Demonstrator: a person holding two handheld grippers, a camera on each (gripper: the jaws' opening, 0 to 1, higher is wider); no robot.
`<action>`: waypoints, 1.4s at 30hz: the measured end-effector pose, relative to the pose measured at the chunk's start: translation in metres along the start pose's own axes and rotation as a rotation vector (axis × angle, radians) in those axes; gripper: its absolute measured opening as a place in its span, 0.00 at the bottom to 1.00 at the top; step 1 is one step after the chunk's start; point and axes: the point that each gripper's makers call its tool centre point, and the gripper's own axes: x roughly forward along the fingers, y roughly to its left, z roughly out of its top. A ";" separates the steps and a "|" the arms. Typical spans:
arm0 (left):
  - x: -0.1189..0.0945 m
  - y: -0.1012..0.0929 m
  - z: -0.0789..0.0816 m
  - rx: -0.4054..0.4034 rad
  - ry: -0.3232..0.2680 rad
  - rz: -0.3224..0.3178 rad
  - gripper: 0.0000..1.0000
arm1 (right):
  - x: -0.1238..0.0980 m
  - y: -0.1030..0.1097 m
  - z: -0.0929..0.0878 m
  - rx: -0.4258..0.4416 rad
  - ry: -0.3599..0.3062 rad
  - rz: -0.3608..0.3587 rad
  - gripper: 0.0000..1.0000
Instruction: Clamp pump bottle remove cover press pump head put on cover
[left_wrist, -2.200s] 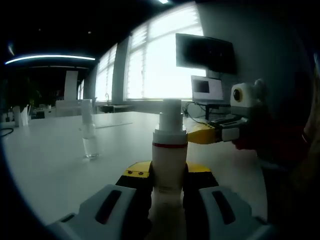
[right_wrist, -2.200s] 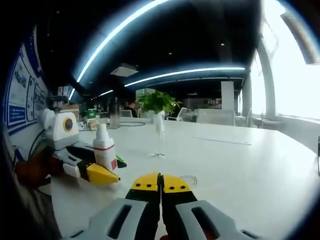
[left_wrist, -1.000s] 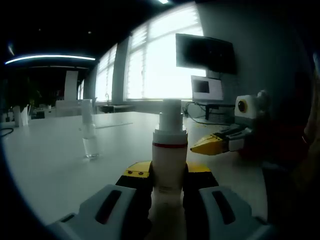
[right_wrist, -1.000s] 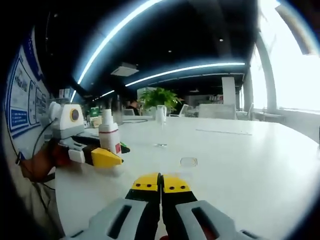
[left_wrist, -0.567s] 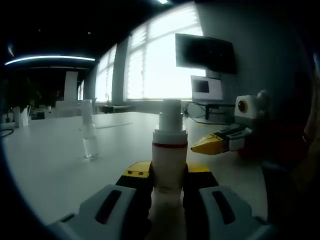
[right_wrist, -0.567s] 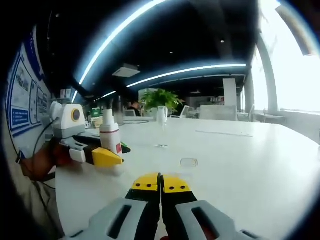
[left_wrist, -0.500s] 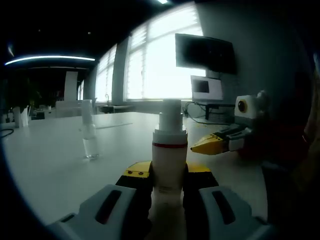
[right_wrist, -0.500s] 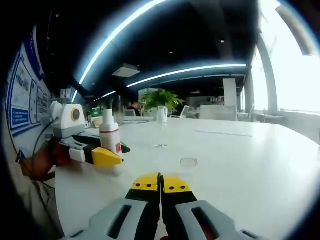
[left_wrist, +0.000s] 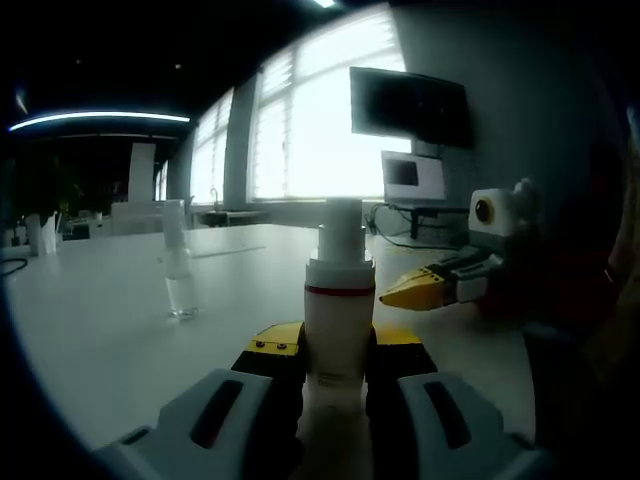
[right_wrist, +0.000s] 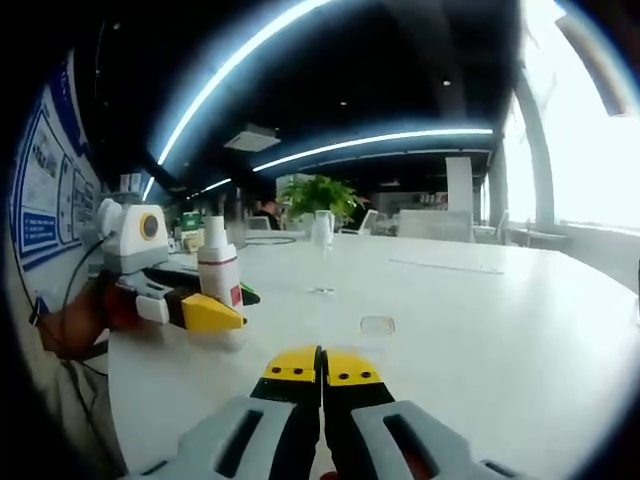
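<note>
The pump bottle (left_wrist: 339, 320) is held clamped by the left gripper (left_wrist: 337, 362), its clear cover (right_wrist: 377, 324) already off on the table (right_wrist: 480, 330), while the right gripper (right_wrist: 321, 364) is kept closed and empty, with pressing and recapping judged left to do

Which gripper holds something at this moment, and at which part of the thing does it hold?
The left gripper clamps the white pump bottle by its lower body, upright between the jaws. The right gripper is shut with nothing between its jaws.
</note>
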 end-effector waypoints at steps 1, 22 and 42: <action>0.000 0.000 0.000 0.000 0.000 0.000 0.14 | 0.000 0.001 0.000 -0.005 0.004 0.004 0.00; 0.000 0.001 0.000 0.001 0.000 0.000 0.14 | -0.003 0.004 0.028 -0.148 0.062 0.032 0.00; 0.000 0.001 0.000 0.000 0.001 -0.001 0.14 | -0.003 0.026 0.046 -0.368 0.188 0.202 0.00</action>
